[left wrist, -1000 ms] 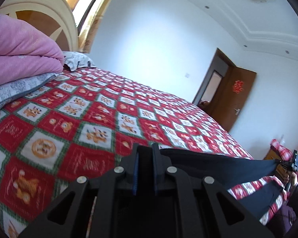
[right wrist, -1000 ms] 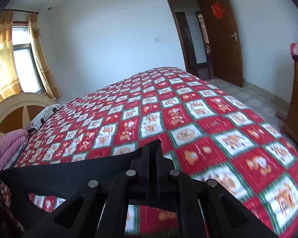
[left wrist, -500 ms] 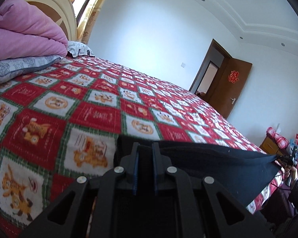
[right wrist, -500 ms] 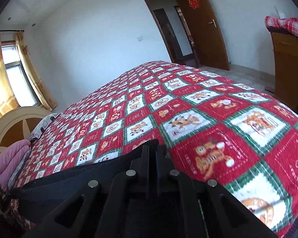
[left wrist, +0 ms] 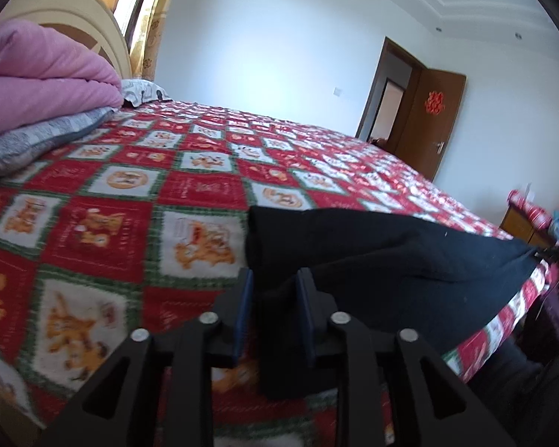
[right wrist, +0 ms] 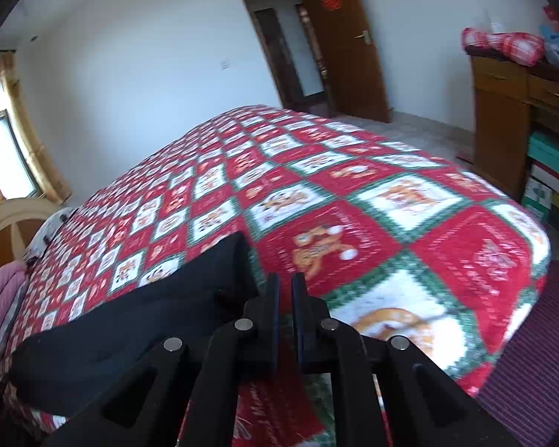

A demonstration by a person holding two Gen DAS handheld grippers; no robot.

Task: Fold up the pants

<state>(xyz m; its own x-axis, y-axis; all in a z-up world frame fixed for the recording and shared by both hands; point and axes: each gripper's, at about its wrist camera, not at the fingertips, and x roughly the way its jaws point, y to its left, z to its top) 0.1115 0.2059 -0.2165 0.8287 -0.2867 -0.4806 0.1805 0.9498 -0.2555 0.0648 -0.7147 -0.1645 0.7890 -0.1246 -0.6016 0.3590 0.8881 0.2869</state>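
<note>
Black pants (left wrist: pixel 372 257) lie spread along the near edge of the quilted bed (left wrist: pixel 190 186), flattened for folding. The left gripper (left wrist: pixel 274 298) stands parted, cloth between its fingers but unpinched. The right gripper (right wrist: pixel 285 298), narrowly parted, holds nothing, the pants lying just left of it.

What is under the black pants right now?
The black pants lie on the red patterned bedspread, which shows all around them. Whatever is beneath the cloth itself is covered. The left gripper straddles one end; the right gripper sits beside the other.
</note>
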